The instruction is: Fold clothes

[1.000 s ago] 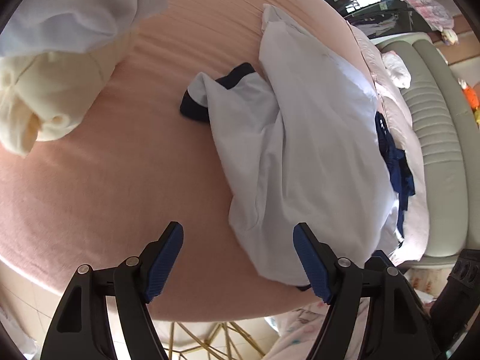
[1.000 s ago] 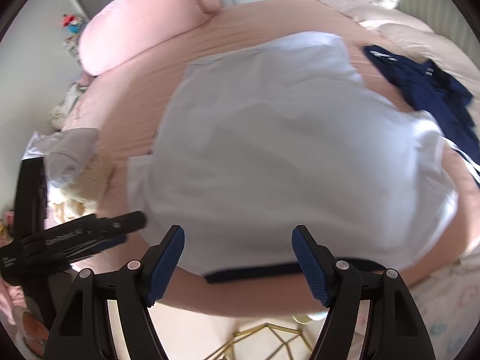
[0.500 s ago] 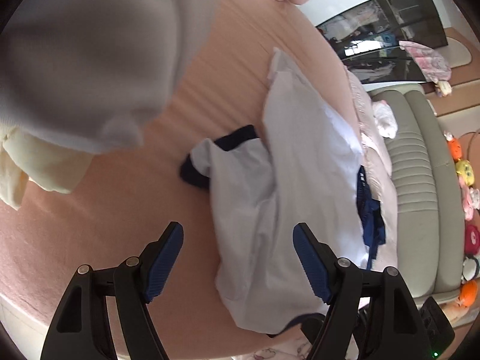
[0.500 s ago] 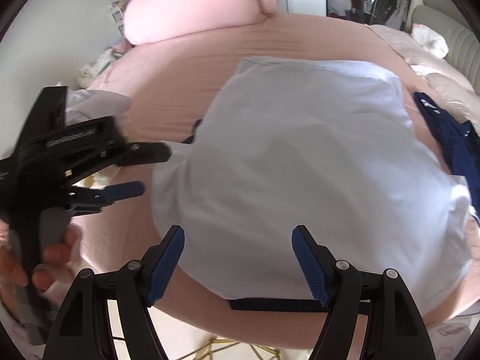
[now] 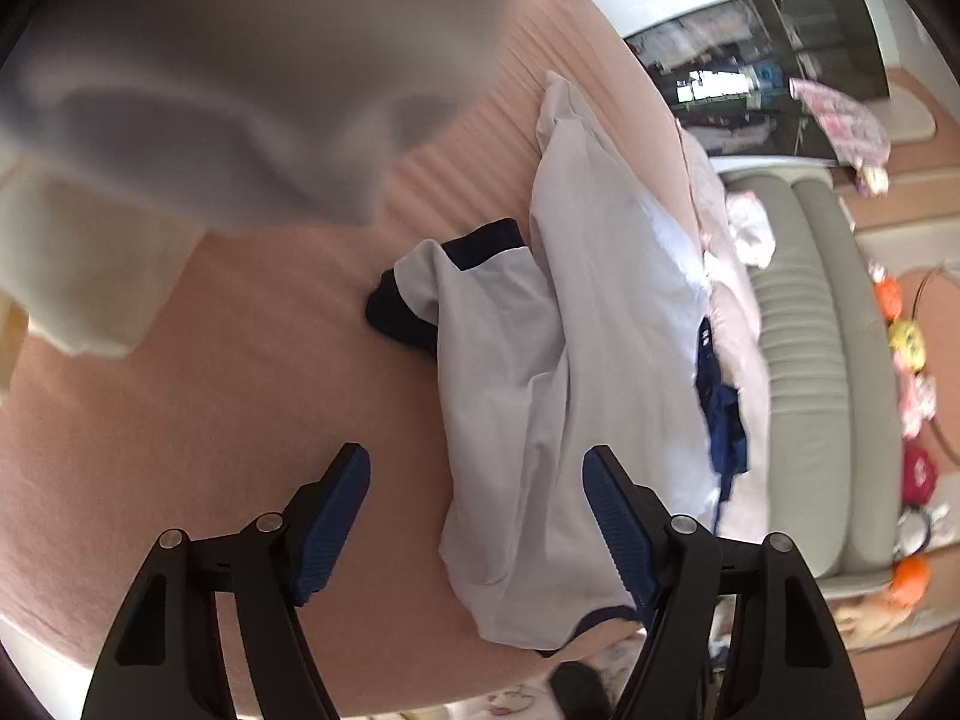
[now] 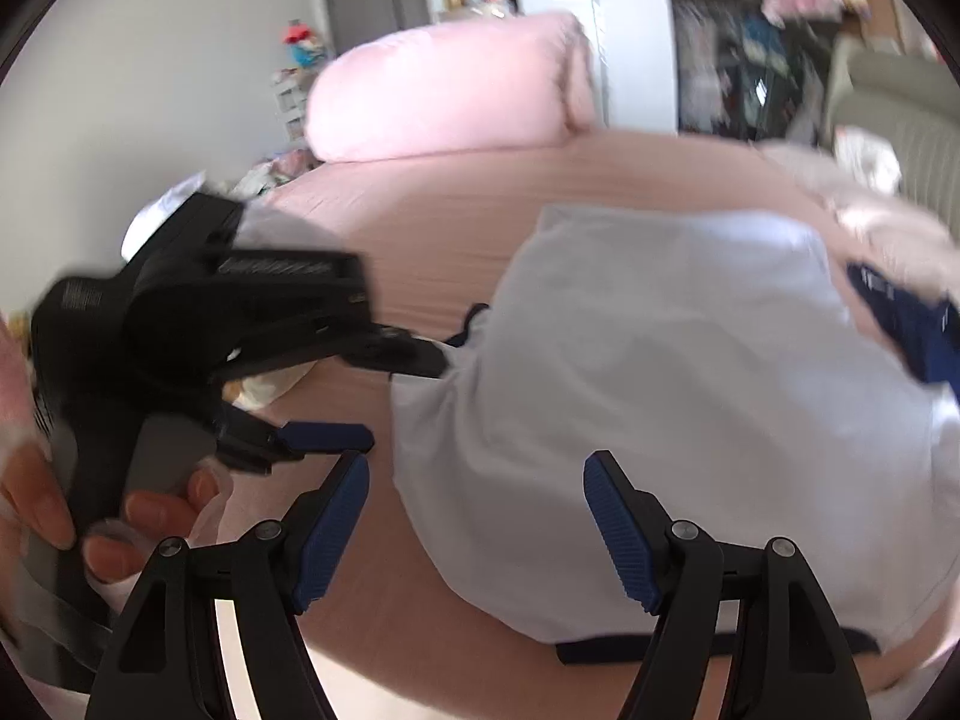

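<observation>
The white shirt (image 5: 576, 372) lies rumpled on the pink bed (image 5: 210, 420); soft, light, floppy, best pinched at its dark-trimmed hem. Left tool (image 5: 474, 516) and right tool (image 6: 477, 525) both gape wide, empty

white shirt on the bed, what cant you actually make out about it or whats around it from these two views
- White shirt, left wrist view: its near hem is hidden behind the left gripper's finger.
- Right wrist view: the shirt's right side is cut off by the lens edge, and motion blur smears its folds.
- Grey cloth, left wrist view: too close and out of focus to identify.
- Navy garment, right wrist view: blurred and cut off, type unclear.
</observation>
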Available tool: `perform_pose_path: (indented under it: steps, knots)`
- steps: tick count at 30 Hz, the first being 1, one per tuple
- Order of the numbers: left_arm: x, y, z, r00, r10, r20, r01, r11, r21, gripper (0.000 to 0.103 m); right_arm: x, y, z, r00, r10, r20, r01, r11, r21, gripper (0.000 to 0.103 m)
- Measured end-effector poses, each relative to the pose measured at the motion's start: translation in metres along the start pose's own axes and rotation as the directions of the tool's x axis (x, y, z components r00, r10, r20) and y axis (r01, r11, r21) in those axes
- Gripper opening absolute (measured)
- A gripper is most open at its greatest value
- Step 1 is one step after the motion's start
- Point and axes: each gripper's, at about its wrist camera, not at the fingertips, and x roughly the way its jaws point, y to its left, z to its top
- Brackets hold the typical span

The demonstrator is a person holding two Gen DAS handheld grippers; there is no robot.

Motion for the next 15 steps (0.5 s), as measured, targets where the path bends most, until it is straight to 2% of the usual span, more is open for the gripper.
perform_pose_path:
  steps: [3,6,11,15]
  knots:
    - [0.001,0.000,0.006,1.000,-0.013,-0.020,0.012,1.000,-0.024,0.072,0.012,0.015,-0.002,0.998,-0.057,-0.036,0.053,0.994,-0.098,0.074]
    - [-0.004,0.002,0.011,0.999,-0.044,-0.029,0.043,0.998,-0.045,0.072,0.021,0.021,0.006,0.993,-0.021,-0.115,-0.001,0.983,-0.182,0.074]
    - [0.001,-0.003,0.015,0.999,-0.018,-0.047,0.016,0.999,-0.040,0.072,0.033,0.011,0.033,0.978,0.043,-0.202,-0.073,0.987,-0.146,0.074]
    - [0.002,-0.001,0.006,0.998,-0.037,-0.041,0.033,0.996,-0.081,0.072,0.037,0.010,0.028,0.975,-0.012,-0.221,-0.034,0.978,-0.204,0.074]
